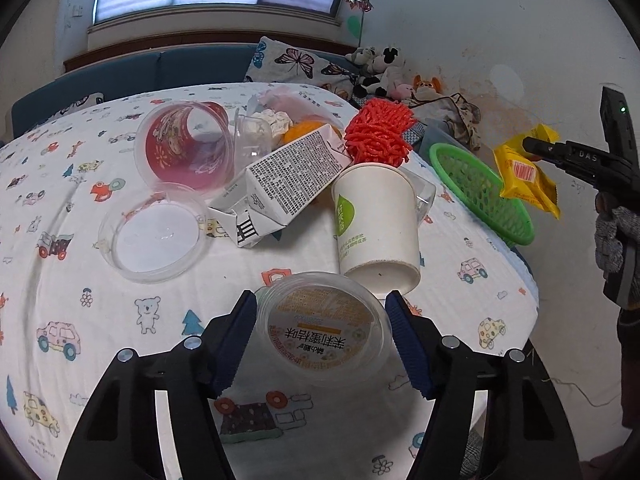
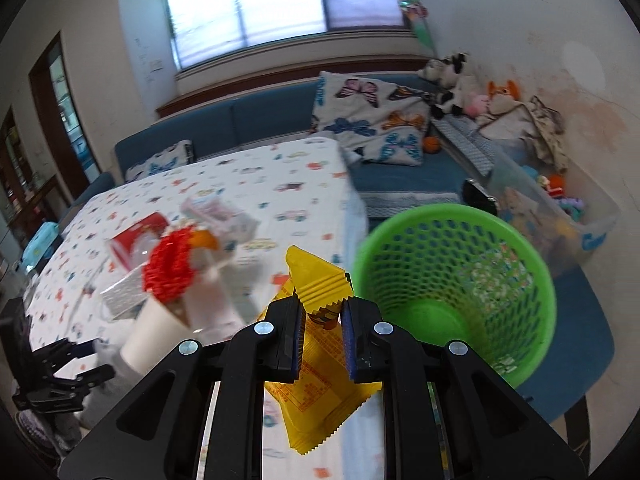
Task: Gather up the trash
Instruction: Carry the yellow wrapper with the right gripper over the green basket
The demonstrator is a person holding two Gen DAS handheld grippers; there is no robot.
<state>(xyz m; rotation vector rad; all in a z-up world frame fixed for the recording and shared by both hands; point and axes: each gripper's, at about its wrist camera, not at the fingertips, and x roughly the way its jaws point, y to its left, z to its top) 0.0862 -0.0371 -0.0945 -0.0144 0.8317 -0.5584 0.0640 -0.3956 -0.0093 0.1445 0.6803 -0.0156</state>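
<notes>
In the lower middle of the frame, the left gripper has its jaws apart around a round clear plastic tub on the table. The right gripper is clamped on a yellow snack wrapper, beside the green mesh basket off the table's right edge.

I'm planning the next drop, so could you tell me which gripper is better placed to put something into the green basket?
Right. The right gripper is clamped on the yellow wrapper beside the green basket; the left gripper only straddles the clear lidded cup on the table.

yellow wrapper pinched, green basket beside
</notes>
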